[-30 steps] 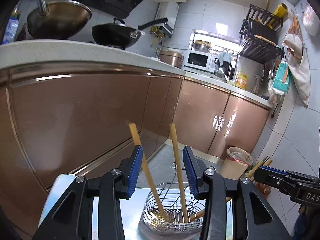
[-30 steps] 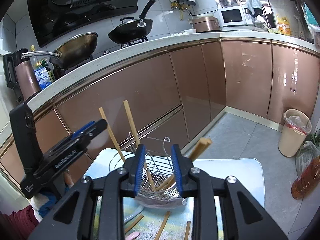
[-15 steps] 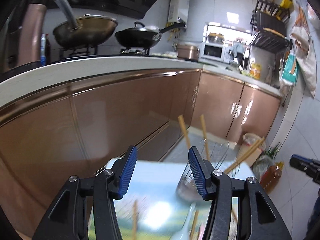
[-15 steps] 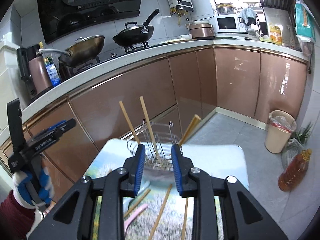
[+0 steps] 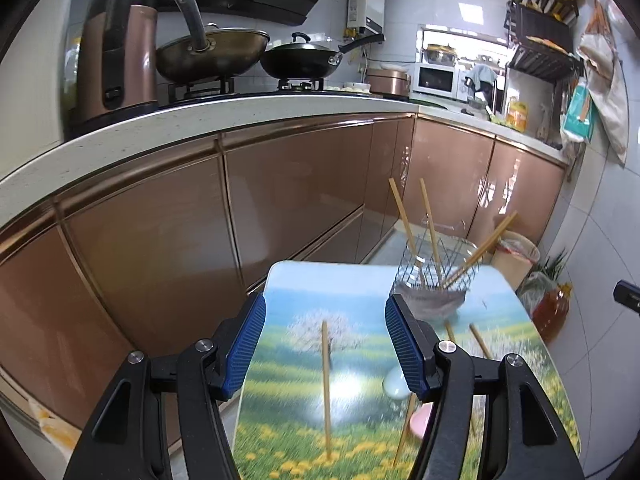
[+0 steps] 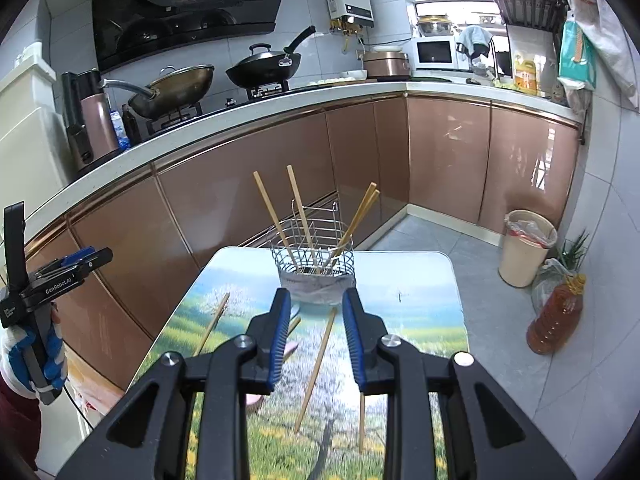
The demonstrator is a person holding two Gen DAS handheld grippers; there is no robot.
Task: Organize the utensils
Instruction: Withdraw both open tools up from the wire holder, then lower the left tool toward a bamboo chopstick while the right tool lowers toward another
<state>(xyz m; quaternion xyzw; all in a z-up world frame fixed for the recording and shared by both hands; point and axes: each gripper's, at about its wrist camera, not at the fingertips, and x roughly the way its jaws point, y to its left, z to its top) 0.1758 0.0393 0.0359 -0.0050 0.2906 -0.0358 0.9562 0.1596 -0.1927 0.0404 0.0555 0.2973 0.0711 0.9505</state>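
Note:
A wire utensil basket (image 6: 312, 258) stands at the far end of a small table (image 6: 432, 312) with a landscape print; it also shows in the left wrist view (image 5: 434, 276). Several wooden chopsticks (image 6: 298, 216) stand in it. More chopsticks lie loose on the table: one (image 5: 326, 384) in front of my left gripper (image 5: 325, 346), one (image 6: 316, 368) in front of my right gripper (image 6: 314, 338), another at the table's left side (image 6: 212, 322). A pink spoon (image 6: 290, 348) and a white spoon (image 5: 394, 384) lie among them. Both grippers are open, empty and raised above the table's near end.
Copper-fronted kitchen cabinets (image 6: 248, 192) run behind and left of the table, with pans on the hob (image 6: 260, 68) above. A bin (image 6: 526, 246) and an oil bottle (image 6: 554, 314) stand on the tiled floor to the right.
Both grippers have pulled back and up from the basket toward the table's near end. The left gripper has opened wider. A chopstick added by the right gripper now stands in the basket.

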